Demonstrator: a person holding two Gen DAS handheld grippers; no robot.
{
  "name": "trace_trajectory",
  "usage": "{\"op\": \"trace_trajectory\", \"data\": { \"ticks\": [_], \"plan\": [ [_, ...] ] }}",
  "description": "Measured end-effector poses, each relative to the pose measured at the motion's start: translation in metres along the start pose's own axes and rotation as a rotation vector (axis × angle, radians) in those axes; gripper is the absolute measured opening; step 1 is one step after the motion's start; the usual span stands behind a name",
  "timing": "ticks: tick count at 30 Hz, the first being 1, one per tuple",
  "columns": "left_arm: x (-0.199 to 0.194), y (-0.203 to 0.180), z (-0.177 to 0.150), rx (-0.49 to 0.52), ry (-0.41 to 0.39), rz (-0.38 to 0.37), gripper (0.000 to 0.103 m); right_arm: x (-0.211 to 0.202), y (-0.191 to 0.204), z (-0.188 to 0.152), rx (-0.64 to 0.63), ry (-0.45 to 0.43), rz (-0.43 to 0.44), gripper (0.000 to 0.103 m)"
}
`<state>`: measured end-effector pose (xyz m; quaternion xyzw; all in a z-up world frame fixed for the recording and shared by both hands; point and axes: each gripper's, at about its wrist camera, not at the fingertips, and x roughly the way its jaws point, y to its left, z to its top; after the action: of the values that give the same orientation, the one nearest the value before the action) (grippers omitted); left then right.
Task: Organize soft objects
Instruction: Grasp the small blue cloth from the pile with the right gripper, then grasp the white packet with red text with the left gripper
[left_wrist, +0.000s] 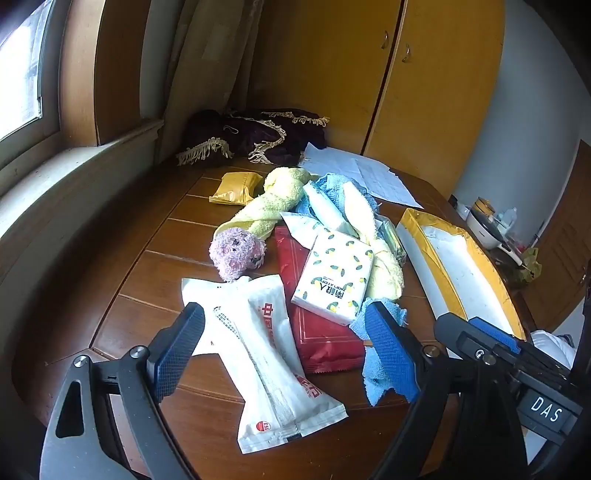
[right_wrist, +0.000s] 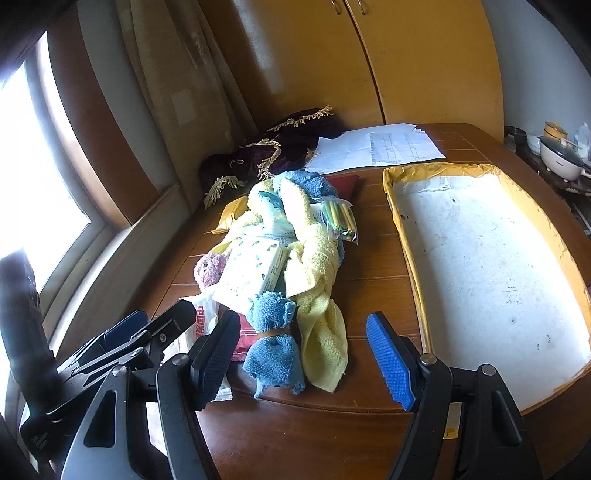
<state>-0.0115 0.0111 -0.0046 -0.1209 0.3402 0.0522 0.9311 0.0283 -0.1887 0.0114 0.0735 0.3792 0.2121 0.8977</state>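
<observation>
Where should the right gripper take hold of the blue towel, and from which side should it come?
Probably at the tied waist of the blue towel, where a brown band cinches it narrow. That end lies nearest the open right gripper, on the table, clear of the yellow towel. Come from the near side, fingers straddling the band; the far end is buried in the pile.
</observation>
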Motion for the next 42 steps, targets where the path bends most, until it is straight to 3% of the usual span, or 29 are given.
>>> {"op": "trace_trajectory", "data": {
  "ticks": [3,12,23,27,32,35,38,40,42],
  "plan": [
    [0.002,0.003,0.002,-0.001,0.007,0.009,0.089,0.003,-0.002,0.0,-0.003,-0.009,-0.007,0.071],
    [0.011,0.022,-0.003,-0.042,0.038,-0.02,0.089,0.015,-0.002,-0.004,0.043,0.049,0.132,0.061],
    [0.018,0.031,-0.008,-0.078,0.075,-0.06,0.085,0.036,0.007,-0.007,0.018,0.133,0.134,0.042],
    [0.02,0.025,-0.012,-0.053,0.084,-0.047,0.072,0.045,0.01,-0.008,0.006,0.146,0.12,0.034],
    [0.032,0.02,-0.014,-0.058,0.123,-0.042,0.066,0.052,0.017,-0.01,-0.025,0.156,0.111,0.034],
    [0.042,0.014,-0.017,-0.043,0.157,-0.015,0.054,0.059,0.018,-0.013,-0.03,0.168,0.103,0.03],
    [0.042,0.012,-0.019,-0.041,0.128,0.007,0.047,0.056,0.018,-0.015,-0.041,0.155,0.106,0.028],
    [0.038,0.011,-0.02,-0.025,0.123,0.03,0.038,0.054,0.017,-0.015,-0.042,0.15,0.104,0.027],
    [0.034,0.011,-0.02,-0.014,0.125,0.039,0.022,0.05,0.017,-0.014,-0.041,0.146,0.118,0.026]
  ]
}}
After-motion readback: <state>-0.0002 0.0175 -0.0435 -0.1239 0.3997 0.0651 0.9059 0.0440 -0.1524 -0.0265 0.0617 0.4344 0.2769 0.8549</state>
